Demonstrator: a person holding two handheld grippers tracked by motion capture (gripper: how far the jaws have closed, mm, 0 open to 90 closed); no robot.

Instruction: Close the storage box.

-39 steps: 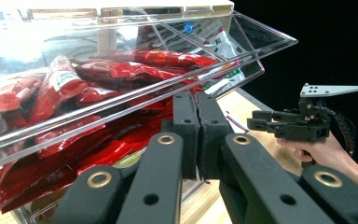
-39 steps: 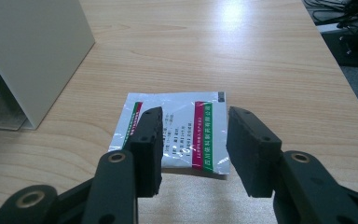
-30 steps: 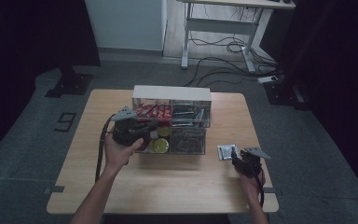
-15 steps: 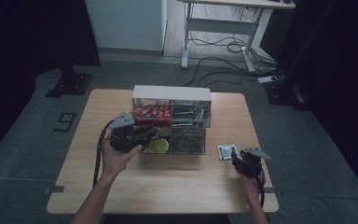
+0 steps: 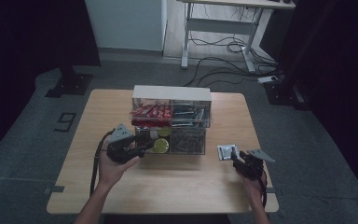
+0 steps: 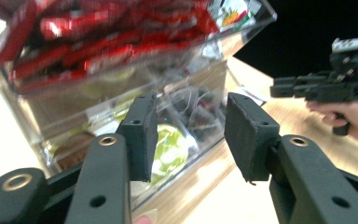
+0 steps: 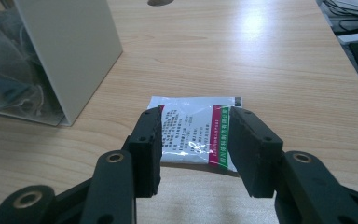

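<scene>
the left gripper (image 5: 142,148) is at the front of the clear drawer box (image 5: 171,119) in the middle of the tabletop (image 5: 168,186), its jaws apart and empty. the right gripper (image 5: 235,158) is near the right edge, jaws apart, just before the white sachet (image 7: 193,130), which lies flat there.

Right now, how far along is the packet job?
Early. Done: nothing visibly moved; the white packet lies flat on the table, right of the clear drawer box. In hand: the right claw is open, straddling the packet, not yet gripping. The left claw is open at the lower drawer. Left: grasp and stow.
</scene>
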